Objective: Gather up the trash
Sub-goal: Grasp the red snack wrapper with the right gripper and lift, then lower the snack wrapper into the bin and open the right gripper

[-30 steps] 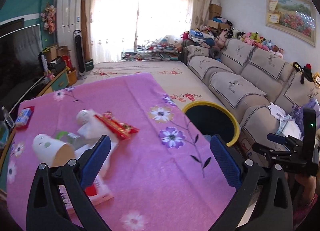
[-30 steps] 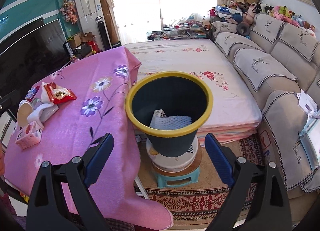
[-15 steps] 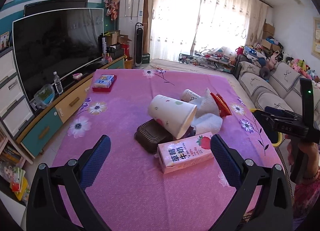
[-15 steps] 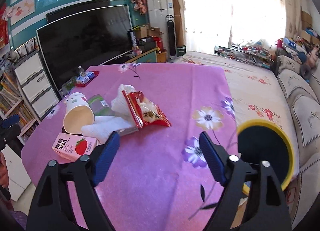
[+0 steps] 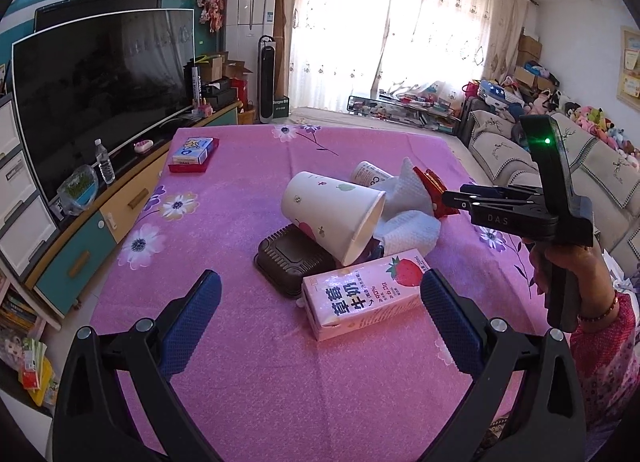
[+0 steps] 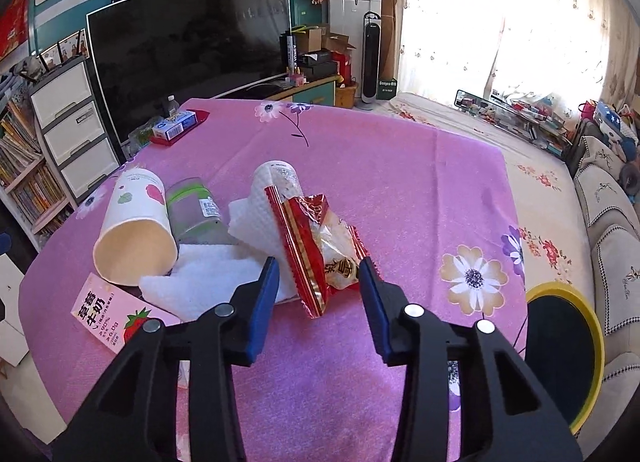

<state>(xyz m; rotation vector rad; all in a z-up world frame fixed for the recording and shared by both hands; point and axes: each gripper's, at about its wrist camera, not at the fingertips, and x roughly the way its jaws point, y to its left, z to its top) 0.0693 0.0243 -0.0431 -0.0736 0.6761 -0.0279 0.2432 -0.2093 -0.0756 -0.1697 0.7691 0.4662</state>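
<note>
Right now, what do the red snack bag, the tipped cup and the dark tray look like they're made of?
Red snack bag: glossy plastic film, crinkled, with highlights and a serrated sealed edge.
Tipped cup: matte printed paper, plain tan inside, rolled rim.
Dark tray: brown moulded plastic, probably thin; ribbed base with a slight sheen.

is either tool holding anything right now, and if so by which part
Nothing is held yet. The right tool is closing around the near end of the red snack wrapper, pads not touching it. The left tool is open and empty.

Home living room: television [image 5: 100,97], sofa [image 5: 592,165].
</note>
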